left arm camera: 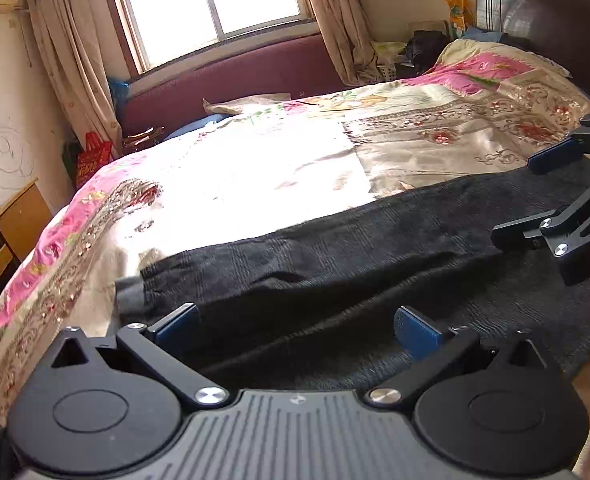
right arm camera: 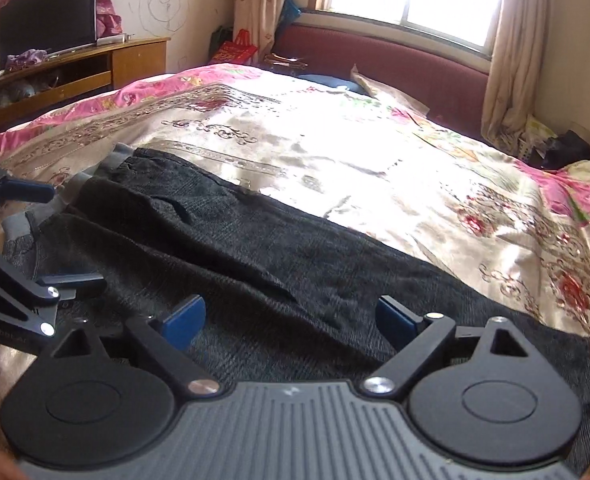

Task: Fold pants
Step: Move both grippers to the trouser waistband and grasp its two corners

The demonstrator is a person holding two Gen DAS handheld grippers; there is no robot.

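Dark charcoal knit pants (right arm camera: 255,264) lie flat along near edge of floral satin bedspread (right arm camera: 375,152). Left gripper (left arm camera: 295,328) and right gripper (right arm camera: 291,320) hover above, jaws spread, empty. Wooden TV cabinet (right arm camera: 95,68) beyond.

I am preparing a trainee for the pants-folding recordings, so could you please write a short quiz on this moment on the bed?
1. True or false: the dark pants lie on the floral bedspread with both legs side by side.
2. Which gripper is closed on the fabric? A) the left gripper B) the right gripper C) neither
3. Fill in: in the right wrist view the grey cuffs point toward the ____ side of the picture.

Key
1. True; the legs run alongside each other.
2. C; both grippers stand open above the pants, with nothing pinched between the blue pads.
3. Left; the wide end lies at the right.
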